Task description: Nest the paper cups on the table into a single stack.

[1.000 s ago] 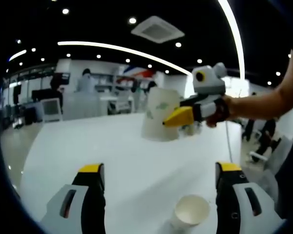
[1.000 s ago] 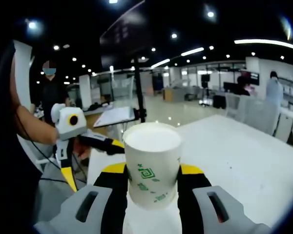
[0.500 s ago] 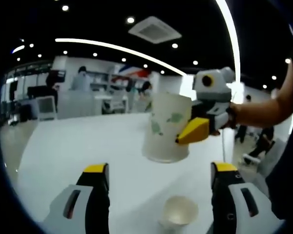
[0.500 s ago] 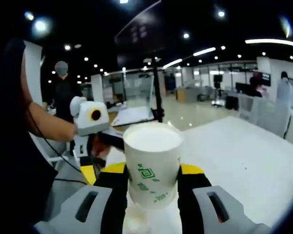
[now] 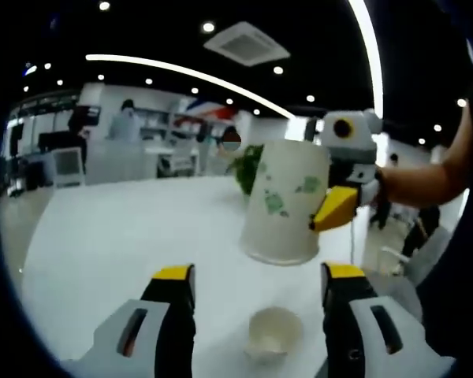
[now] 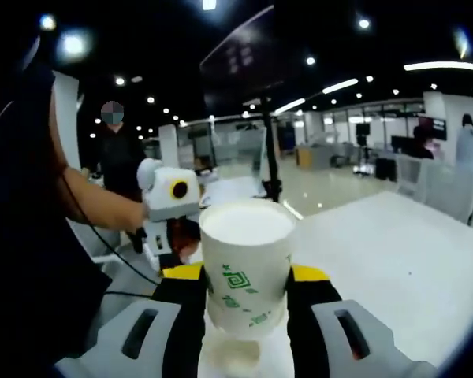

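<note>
A white paper cup with green print (image 6: pixel 247 264) stands upright between the jaws of my right gripper (image 6: pixel 247 272), which is shut on it. In the left gripper view this held cup (image 5: pixel 284 201) hangs above the table, with one yellow finger (image 5: pixel 335 207) against its right side. Just below and in front of it, a second open paper cup (image 5: pixel 273 332) stands on the white table (image 5: pixel 126 236). My left gripper (image 5: pixel 258 274) is open, its jaws on either side of that standing cup without touching it. The standing cup's rim (image 6: pixel 232 356) shows under the held one.
The person's forearm (image 5: pixel 426 173) reaches in from the right. The left gripper (image 6: pixel 173 236) and the hand holding it come in from the left in the right gripper view. The table runs wide to the left and back. Chairs, desks and people stand far behind.
The right gripper has carried its cup nearer to the left gripper, to just above the standing cup. The left jaws now stand slightly closer together.
</note>
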Demonstrator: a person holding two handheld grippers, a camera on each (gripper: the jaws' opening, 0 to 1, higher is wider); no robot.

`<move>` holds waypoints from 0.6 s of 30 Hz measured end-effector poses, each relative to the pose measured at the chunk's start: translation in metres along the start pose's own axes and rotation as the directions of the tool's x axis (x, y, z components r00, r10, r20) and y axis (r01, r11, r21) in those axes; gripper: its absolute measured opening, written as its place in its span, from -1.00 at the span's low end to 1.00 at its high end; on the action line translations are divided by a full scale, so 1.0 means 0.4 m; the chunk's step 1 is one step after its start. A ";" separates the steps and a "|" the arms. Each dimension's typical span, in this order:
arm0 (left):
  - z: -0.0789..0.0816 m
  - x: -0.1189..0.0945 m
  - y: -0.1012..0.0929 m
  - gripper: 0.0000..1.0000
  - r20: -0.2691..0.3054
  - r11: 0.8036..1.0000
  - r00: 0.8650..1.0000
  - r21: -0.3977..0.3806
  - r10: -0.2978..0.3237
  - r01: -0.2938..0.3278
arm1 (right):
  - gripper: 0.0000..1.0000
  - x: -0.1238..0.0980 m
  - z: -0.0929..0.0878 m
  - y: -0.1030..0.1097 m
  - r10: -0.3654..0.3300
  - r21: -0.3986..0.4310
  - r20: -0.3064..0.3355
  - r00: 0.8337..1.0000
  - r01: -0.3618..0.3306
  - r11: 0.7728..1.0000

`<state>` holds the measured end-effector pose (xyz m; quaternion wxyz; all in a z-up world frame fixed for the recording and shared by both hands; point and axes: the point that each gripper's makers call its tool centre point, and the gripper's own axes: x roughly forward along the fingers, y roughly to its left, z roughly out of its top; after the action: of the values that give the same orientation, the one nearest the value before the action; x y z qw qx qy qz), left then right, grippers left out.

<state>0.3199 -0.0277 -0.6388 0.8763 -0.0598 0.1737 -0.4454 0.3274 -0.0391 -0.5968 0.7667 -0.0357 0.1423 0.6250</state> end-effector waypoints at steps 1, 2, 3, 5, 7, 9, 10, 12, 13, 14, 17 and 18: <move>-0.001 0.000 -0.004 0.03 -0.001 1.000 1.000 -0.002 -0.009 0.009 | -0.26 -0.001 0.002 0.000 -0.003 0.001 0.009 1.000 0.003 1.000; 0.000 0.000 -0.009 -0.04 0.006 1.000 1.000 0.001 -0.017 0.017 | -0.26 -0.002 0.004 0.000 -0.005 -0.001 0.022 1.000 0.005 1.000; 0.002 0.000 -0.014 -0.12 0.011 1.000 1.000 0.003 -0.025 0.025 | -0.26 -0.003 0.004 0.001 -0.005 -0.003 0.027 1.000 0.005 1.000; 0.003 -0.003 -0.024 -0.20 0.020 0.999 0.999 -0.008 -0.044 0.045 | -0.26 -0.003 0.002 0.001 -0.007 -0.015 0.037 0.999 0.008 1.000; 0.009 -0.004 -0.037 -0.29 0.033 0.998 0.997 -0.018 -0.067 0.068 | -0.27 -0.003 -0.001 0.003 -0.006 -0.023 0.044 0.999 0.007 1.000; 0.012 -0.005 -0.045 -0.40 0.039 0.996 0.995 -0.027 -0.087 0.088 | -0.27 -0.002 -0.001 0.010 0.002 -0.028 0.056 0.998 0.000 1.000; 0.015 -0.005 -0.051 -0.47 0.043 0.995 0.994 -0.032 -0.097 0.098 | -0.27 -0.002 -0.002 0.014 0.007 -0.036 0.058 0.998 -0.005 0.999; 0.020 -0.008 -0.059 -0.58 0.049 0.993 0.992 -0.038 -0.114 0.116 | -0.27 0.000 -0.006 0.022 0.017 -0.046 0.054 0.998 -0.014 0.999; 0.028 -0.012 -0.066 -0.60 0.065 0.990 0.989 -0.037 -0.130 0.133 | -0.27 0.001 -0.009 0.021 0.017 -0.052 0.050 0.999 -0.015 0.999; 0.033 -0.014 -0.068 -0.61 0.075 0.989 0.988 -0.043 -0.137 0.141 | -0.27 0.000 -0.010 0.021 0.020 -0.054 0.049 0.999 -0.017 0.998; 0.051 -0.023 -0.068 -0.63 0.103 0.987 0.984 -0.056 -0.147 0.154 | -0.27 -0.003 -0.011 0.024 0.029 -0.054 0.053 0.998 -0.026 0.998; 0.053 -0.023 -0.068 -0.65 0.099 0.987 0.984 -0.054 -0.148 0.154 | -0.27 -0.004 -0.010 0.025 0.030 -0.050 0.057 0.998 -0.027 0.998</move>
<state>0.3018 -0.0378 -0.6098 0.8449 -0.1205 0.1406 -0.5019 0.3167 -0.0396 -0.5989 0.7604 -0.0345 0.1050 0.6400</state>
